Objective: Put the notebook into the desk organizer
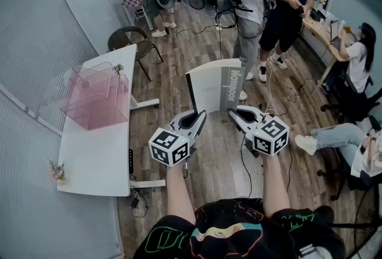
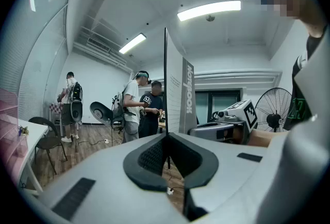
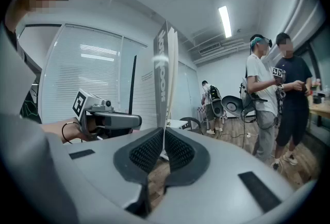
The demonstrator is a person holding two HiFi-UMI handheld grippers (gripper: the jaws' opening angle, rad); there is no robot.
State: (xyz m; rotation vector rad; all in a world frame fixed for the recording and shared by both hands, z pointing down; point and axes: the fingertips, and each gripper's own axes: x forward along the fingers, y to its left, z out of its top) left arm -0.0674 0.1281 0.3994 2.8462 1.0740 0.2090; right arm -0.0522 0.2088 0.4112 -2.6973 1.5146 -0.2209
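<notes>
Above the floor [image 1: 179, 49], left gripper [image 1: 202, 114] and right gripper [image 1: 230, 112] jaws clamp the notebook's [image 1: 213, 88] covers.

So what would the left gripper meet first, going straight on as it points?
The notebook that the left gripper clamps; past it, probably wooden floor, not the pink desk organizer.

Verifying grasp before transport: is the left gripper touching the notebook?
Touching. In the left gripper view the left gripper is shut on the notebook, its cover edge pinched between both pads.
</notes>
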